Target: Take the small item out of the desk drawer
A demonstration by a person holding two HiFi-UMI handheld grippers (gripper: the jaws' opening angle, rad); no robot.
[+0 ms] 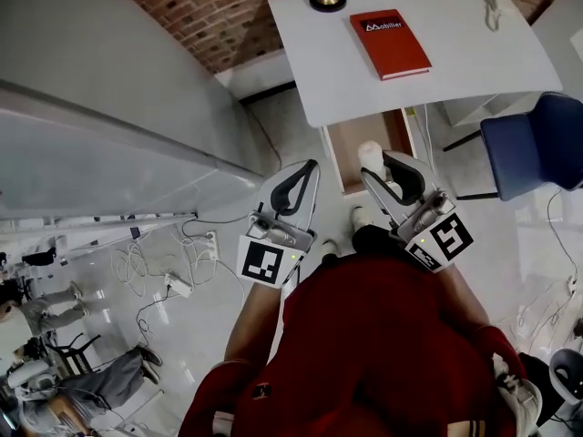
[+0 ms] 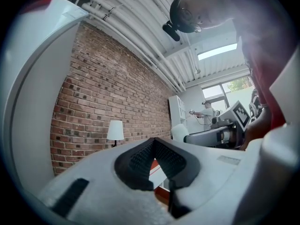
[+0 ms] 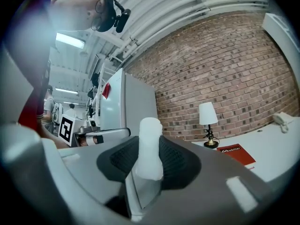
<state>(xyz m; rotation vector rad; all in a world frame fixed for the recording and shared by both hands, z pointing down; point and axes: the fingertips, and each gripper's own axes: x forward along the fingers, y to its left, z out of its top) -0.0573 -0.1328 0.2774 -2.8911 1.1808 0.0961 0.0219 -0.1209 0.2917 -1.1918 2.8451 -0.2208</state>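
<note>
Our right gripper [image 1: 381,165] pinches the small white thing [image 3: 149,149] and holds it over the open drawer [image 1: 350,149] under the table [image 1: 465,66]. Our left gripper [image 1: 306,175] is closed on nothing, left of the drawer.

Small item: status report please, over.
Right gripper shut on small white item, out of the open drawer. Left gripper shut, empty. Nothing in the way.
</note>
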